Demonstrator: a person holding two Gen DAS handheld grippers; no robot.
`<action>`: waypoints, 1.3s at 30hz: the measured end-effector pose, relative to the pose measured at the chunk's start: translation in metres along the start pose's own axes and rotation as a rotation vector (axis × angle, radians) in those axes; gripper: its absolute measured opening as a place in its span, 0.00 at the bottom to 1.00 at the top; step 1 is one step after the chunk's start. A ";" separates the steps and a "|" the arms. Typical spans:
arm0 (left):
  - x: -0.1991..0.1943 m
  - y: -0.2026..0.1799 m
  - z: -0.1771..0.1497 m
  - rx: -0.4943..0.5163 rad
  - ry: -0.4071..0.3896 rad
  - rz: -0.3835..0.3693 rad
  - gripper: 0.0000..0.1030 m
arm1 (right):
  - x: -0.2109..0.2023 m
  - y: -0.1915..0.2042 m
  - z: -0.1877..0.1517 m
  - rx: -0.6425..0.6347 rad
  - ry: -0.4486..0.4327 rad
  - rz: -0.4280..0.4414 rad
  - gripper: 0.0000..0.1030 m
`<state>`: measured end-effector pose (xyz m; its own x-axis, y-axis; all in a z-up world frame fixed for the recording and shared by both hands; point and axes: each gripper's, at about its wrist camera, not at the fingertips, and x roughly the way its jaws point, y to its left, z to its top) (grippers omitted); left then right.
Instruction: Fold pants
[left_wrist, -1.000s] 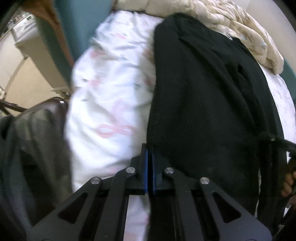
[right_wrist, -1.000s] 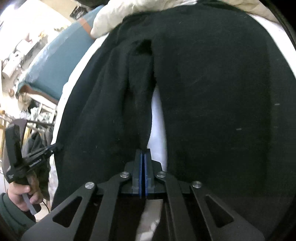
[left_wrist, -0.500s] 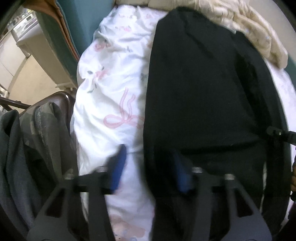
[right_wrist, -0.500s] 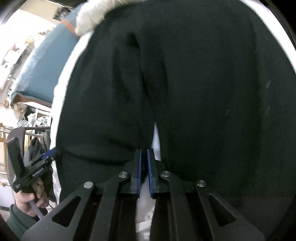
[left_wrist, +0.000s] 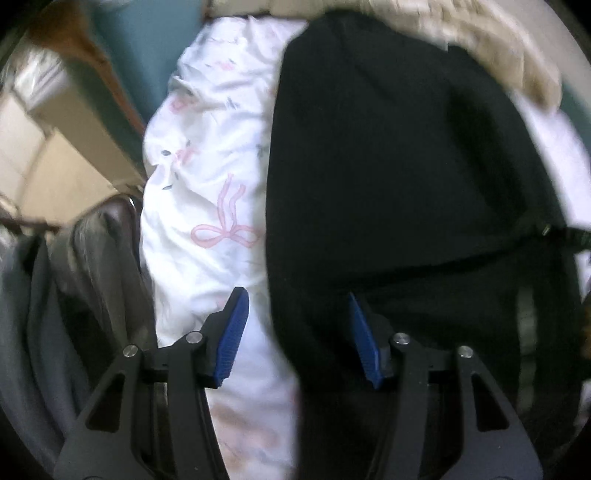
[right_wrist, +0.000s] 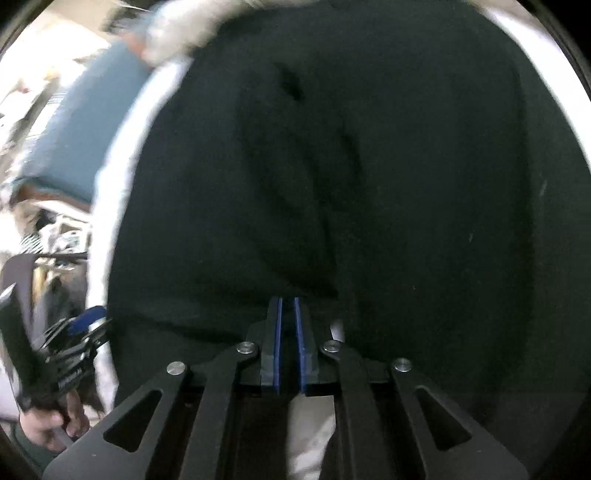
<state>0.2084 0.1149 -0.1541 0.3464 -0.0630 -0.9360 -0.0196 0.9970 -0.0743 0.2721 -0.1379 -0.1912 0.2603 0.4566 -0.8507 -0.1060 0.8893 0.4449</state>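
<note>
Left gripper (left_wrist: 297, 325) jaws just been opening, now spread wide, released; a second ago clamped on pants edge, now nothing pressing blue pads (left_wrist: 232, 332). Pointing steeply down over left edge of black pants (left_wrist: 388, 166). Right gripper (right_wrist: 288, 343) nearly closed, narrow slit showing between pads, earlier fully clamped; whether gripping cloth, cannot tell. Pants lying spread on white bedsheet (left_wrist: 207, 192) with pink bows. Cream quilt (left_wrist: 498, 48) bunching at bed's far edge. Person's hand (right_wrist: 51, 421) holding left gripper handle.
</note>
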 end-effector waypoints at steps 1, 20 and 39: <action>-0.013 0.003 -0.002 -0.027 -0.014 -0.018 0.60 | -0.014 0.009 -0.003 -0.034 -0.020 -0.001 0.09; -0.095 0.059 -0.224 -0.080 0.048 -0.112 0.55 | -0.119 0.016 -0.214 0.032 0.065 0.128 0.55; -0.082 0.026 -0.260 0.120 0.186 -0.054 0.02 | -0.042 0.029 -0.269 -0.188 0.241 -0.135 0.02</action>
<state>-0.0646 0.1346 -0.1685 0.1644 -0.1118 -0.9800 0.1101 0.9894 -0.0945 0.0003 -0.1238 -0.2179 0.0521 0.3072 -0.9502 -0.2666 0.9213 0.2832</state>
